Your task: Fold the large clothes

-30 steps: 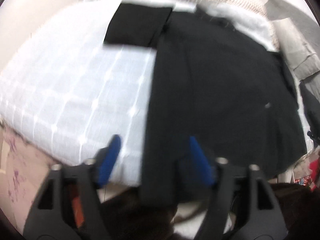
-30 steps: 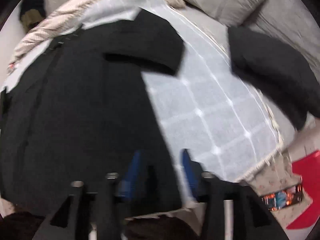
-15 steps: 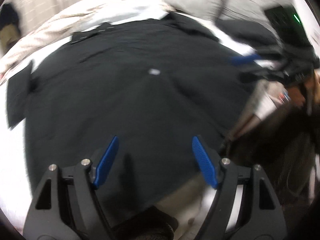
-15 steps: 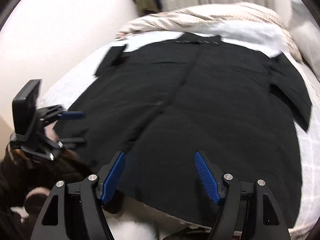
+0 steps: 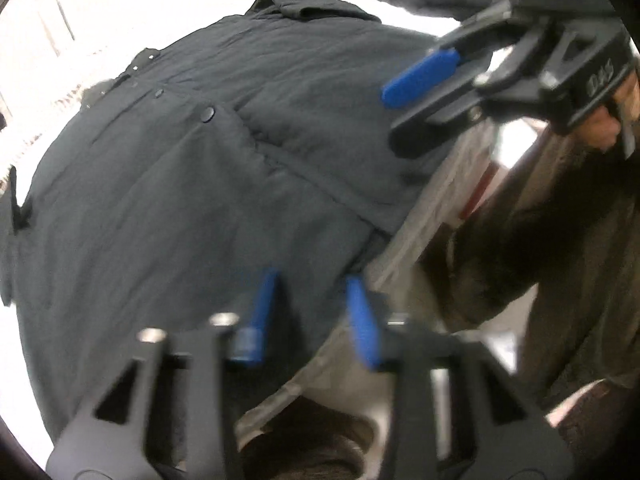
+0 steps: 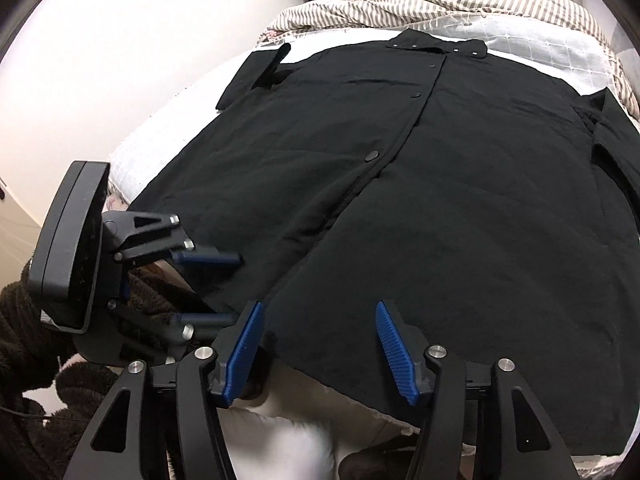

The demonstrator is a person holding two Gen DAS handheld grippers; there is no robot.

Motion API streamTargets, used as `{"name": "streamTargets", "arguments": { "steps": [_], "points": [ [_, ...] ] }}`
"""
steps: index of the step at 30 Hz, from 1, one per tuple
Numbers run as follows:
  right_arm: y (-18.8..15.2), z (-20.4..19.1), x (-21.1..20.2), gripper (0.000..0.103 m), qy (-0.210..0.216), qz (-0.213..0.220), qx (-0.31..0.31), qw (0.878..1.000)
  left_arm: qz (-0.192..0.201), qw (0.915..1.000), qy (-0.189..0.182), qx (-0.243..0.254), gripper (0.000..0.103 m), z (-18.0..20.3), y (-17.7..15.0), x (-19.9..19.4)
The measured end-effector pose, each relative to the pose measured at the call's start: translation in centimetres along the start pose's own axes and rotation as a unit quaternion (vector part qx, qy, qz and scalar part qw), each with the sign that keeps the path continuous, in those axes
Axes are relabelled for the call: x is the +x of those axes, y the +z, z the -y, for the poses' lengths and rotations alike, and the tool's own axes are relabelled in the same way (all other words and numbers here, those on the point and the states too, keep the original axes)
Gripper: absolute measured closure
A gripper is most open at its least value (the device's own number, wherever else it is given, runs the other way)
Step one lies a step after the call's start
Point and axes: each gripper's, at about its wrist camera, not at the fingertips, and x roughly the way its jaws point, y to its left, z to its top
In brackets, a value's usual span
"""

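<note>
With the black coat spread flat on the bed, the left gripper and right gripper hover wide-jawed at its near hem, apparently about to pinch it for the first fold.

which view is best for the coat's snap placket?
Right wrist: the black coat lies sharp, its snap placket visible from collar toward hem. Left wrist shows the placket blurred, only partly in frame.
</note>
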Motion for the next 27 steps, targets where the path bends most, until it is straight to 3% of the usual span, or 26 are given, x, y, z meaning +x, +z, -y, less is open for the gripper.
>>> {"name": "streamTargets", "arguments": {
  "steps": [5,9,11,13,15,17,20,22,24,26,27],
  "points": [
    [-0.8,1.0,0.4,0.073,0.024,-0.021,0.025,0.999,0.080,0.9947,-0.037,-0.052,0.090,-1.8,-0.4,-3.7],
    [-1.8,1.5,3.3,0.080,0.044,-0.103,0.049,0.993,0.142,0.9810,-0.079,-0.106,0.091,-3.9,-0.7,-6.0],
    [-1.9,1.2,3.8,0.080,0.039,-0.110,0.044,0.992,0.134,0.9804,-0.097,-0.108,0.090,-4.0,-0.6,-5.7],
    [-1.4,0.9,3.0,0.080,0.044,-0.105,0.033,0.993,0.095,0.9851,-0.112,-0.090,0.087,-3.1,-0.5,-4.3],
    [-0.9,1.2,1.4,0.079,0.057,-0.076,0.043,0.995,0.037,0.9921,-0.107,-0.055,0.083,-1.3,-0.6,-2.1],
    [-0.1,1.8,-0.4,0.079,0.057,-0.038,0.057,0.996,0.013,0.9960,-0.085,-0.027,0.080,0.0,-0.9,-1.1],
    [0.9,2.8,-2.1,0.075,0.062,0.007,0.083,0.995,0.024,0.9950,-0.091,-0.033,0.063,-0.2,-0.8,-2.0],
    [1.6,3.2,-2.1,0.071,0.054,0.021,0.098,0.993,0.049,0.9919,-0.096,-0.067,0.032,-1.7,-0.5,-3.4],
    [2.4,3.5,-1.8,0.068,0.044,0.030,0.110,0.992,0.089,0.9881,-0.057,-0.111,0.018,-4.0,0.0,-5.5],
    [3.3,3.6,-1.3,0.062,0.035,0.033,0.121,0.991,0.115,0.9815,0.007,-0.152,0.014,-6.8,0.6,-7.2],
    [3.8,3.9,-1.2,0.052,0.034,0.036,0.123,0.991,0.117,0.9774,0.045,-0.170,0.012,-8.4,1.0,-7.7]
  ]
}}
